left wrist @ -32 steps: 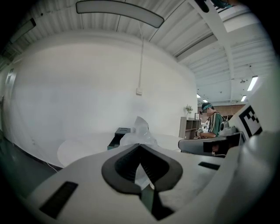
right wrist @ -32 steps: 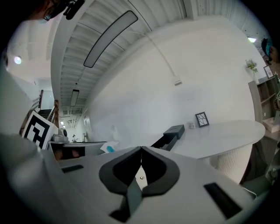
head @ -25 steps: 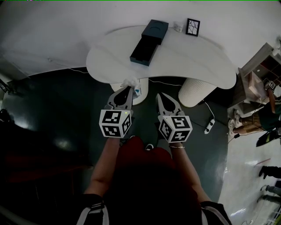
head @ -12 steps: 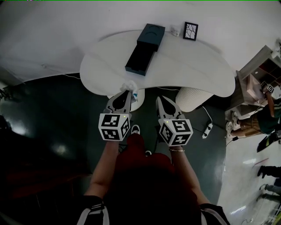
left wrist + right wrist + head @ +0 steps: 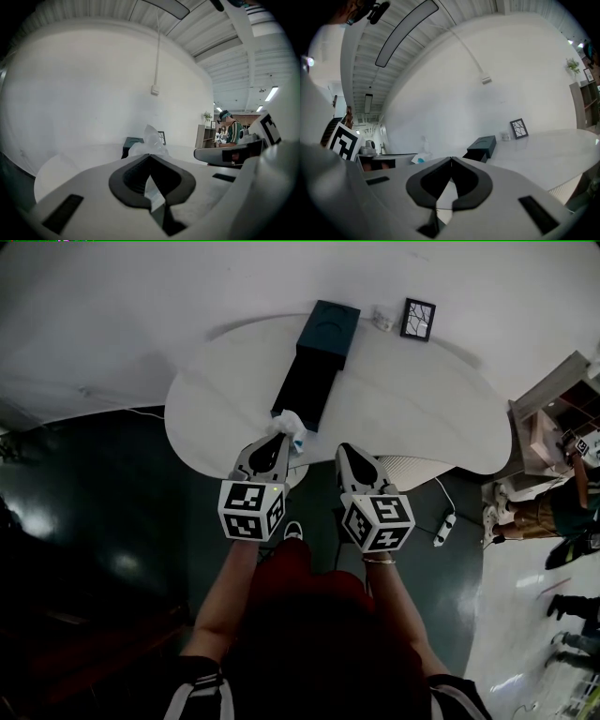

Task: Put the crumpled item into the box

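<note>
My left gripper (image 5: 277, 438) is shut on a crumpled clear plastic wrapper (image 5: 290, 424) with a blue spot, held over the near edge of the white table (image 5: 403, 390). In the left gripper view the wrapper (image 5: 150, 140) sticks up past the closed jaws. A dark box (image 5: 317, 357) lies on the table just beyond, its tray pulled out toward me from the lid end at the far side; it also shows in the right gripper view (image 5: 480, 146). My right gripper (image 5: 349, 455) is shut and holds nothing, beside the left one, at the table's front edge.
A small framed picture (image 5: 417, 319) and a little white object (image 5: 382, 319) stand at the table's back. A ribbed white pedestal (image 5: 412, 470) holds the table up. A power strip (image 5: 445, 514) lies on the dark floor. Shelving (image 5: 553, 418) and people's legs are at the right.
Both grippers have come forward toward the table. The wrapper, earlier over the floor before the table's edge, now hangs over the table near the box's open end.
</note>
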